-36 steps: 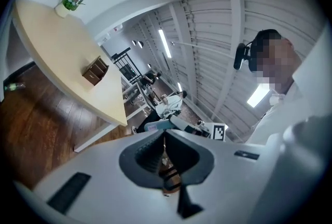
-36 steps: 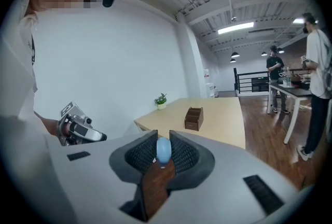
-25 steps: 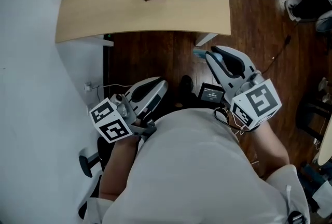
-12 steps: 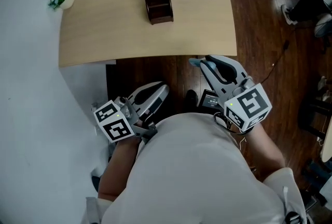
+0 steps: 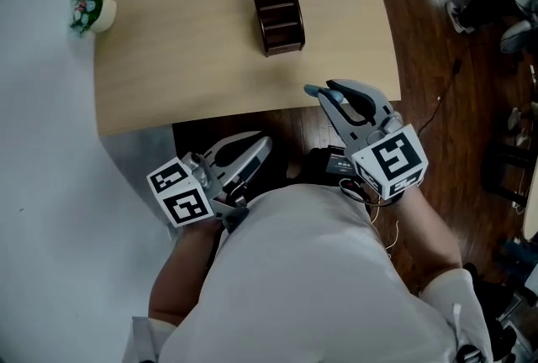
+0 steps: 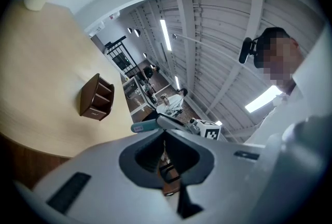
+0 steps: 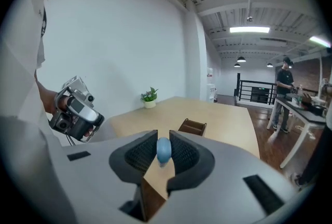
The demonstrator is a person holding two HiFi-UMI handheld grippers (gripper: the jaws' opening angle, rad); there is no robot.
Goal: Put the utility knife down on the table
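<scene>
Bench (image 5: pixel 185 42): carrying a brown organizer (image 5: pixel 279 20) and a potted plant (image 5: pixel 87 7).
Right tool (image 5: pixel 329 92): clenching the utility knife (image 5: pixel 312 90) at the bench's near edge.
Left tool (image 5: pixel 256 144): hanging clenched on nothing, over the floor.
Utility knife: poking out between the jaws, off the bench.

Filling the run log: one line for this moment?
right gripper: shut on light-blue utility knife | left gripper: shut, empty | light wooden table: knife not yet down

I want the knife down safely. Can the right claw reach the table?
Probably yes. The right claw, gripping the utility knife, hangs at the table's near edge; the bare top lies ahead, the brown organizer farther back.
</scene>
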